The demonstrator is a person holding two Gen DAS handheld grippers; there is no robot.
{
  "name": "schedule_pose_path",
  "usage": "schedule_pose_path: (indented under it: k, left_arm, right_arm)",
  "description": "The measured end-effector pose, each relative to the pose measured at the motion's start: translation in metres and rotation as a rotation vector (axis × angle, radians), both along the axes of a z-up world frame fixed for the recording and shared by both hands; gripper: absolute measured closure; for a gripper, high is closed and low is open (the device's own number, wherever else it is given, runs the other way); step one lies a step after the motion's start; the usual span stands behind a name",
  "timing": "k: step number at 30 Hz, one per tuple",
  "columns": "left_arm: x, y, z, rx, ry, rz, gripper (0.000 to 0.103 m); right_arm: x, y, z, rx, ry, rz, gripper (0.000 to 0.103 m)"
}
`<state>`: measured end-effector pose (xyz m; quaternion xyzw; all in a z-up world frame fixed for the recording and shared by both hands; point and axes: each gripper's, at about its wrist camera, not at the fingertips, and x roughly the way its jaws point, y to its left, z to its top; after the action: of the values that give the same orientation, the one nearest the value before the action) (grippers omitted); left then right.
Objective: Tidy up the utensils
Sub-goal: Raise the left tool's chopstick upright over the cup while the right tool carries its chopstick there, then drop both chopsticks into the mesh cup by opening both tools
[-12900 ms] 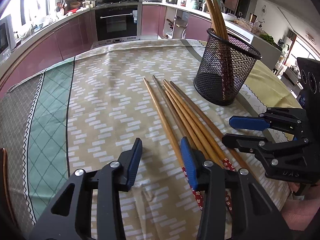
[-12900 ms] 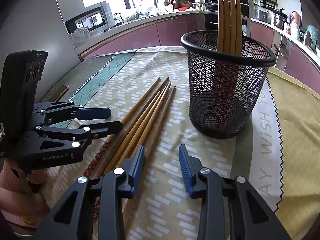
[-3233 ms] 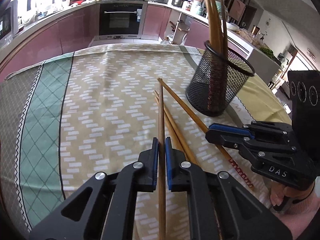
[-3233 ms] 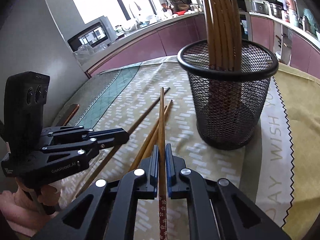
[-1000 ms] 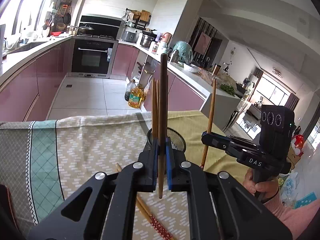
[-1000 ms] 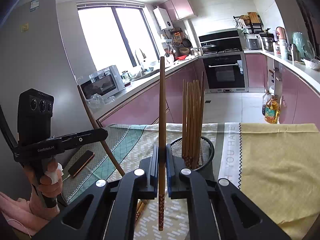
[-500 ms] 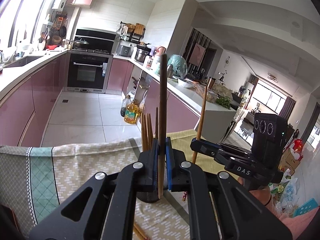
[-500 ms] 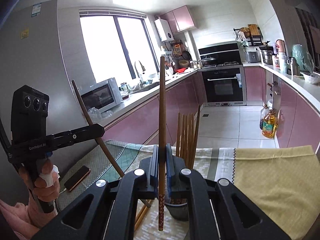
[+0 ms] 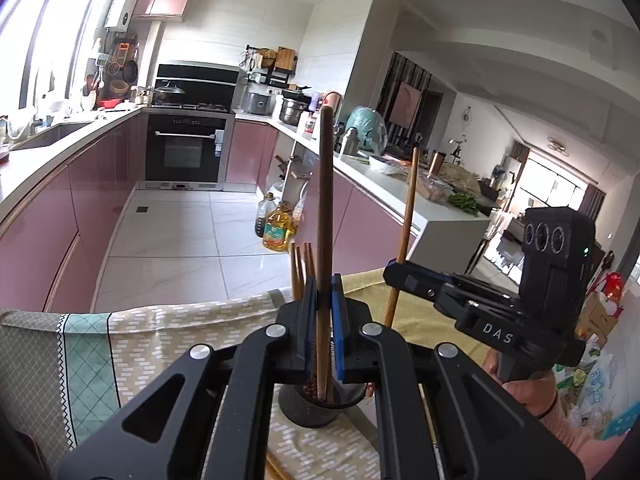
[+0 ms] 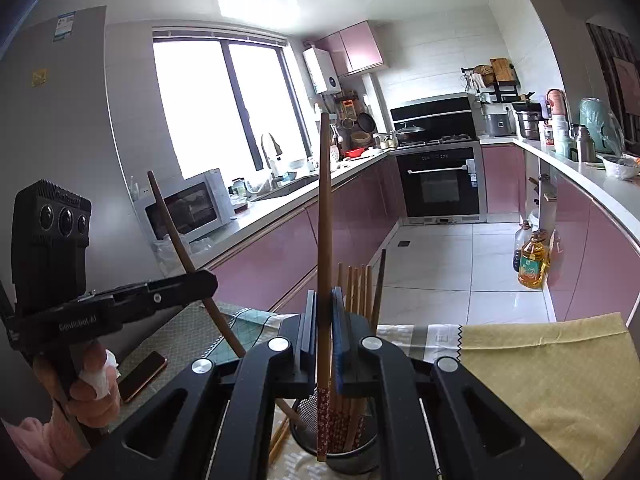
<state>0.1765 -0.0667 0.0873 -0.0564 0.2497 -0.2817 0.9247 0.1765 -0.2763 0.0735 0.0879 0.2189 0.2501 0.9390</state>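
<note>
While poised over the mesh holder (image 10: 352,456), both grippers — left (image 9: 324,312), right (image 10: 324,320) — clamp one chopstick ea.

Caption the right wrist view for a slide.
Right gripper holds a chopstick upright over the mesh holder of chopsticks.

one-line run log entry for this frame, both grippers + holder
left gripper: shut on chopstick | right gripper: shut on chopstick | both upright above mesh holder | holder: several chopsticks inside

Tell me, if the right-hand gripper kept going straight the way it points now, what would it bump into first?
Most likely the black mesh holder just ahead and below the right gripper, or the chopsticks standing in it. The chopstick it holds would probably touch first; depth is hard to judge.
</note>
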Motion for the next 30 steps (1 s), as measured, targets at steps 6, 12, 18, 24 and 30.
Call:
schedule_pose_path:
  k: [6, 12, 18, 24, 30]
  left_arm:
    - [0.01, -0.012, -0.01, 0.057, 0.017, 0.008, 0.095]
    - [0.017, -0.017, -0.025, 0.113, 0.054, -0.011, 0.095]
    - [0.025, -0.023, -0.036, 0.163, 0.09, -0.043, 0.095]
    - [0.033, -0.027, -0.047, 0.194, 0.127, -0.072, 0.095]
    - [0.048, -0.03, -0.058, 0.201, 0.17, -0.081, 0.095]
  right_arm:
    - [0.009, 0.003, -0.01, -0.018, 0.018, -0.021, 0.097]
    - [0.016, 0.004, -0.026, -0.034, 0.069, -0.025, 0.097]
    - [0.021, 0.007, -0.044, -0.076, 0.143, -0.012, 0.097]
    - [0.031, 0.008, -0.061, -0.108, 0.234, 0.008, 0.097]
    - [0.038, 0.009, -0.069, -0.113, 0.271, 0.016, 0.097]
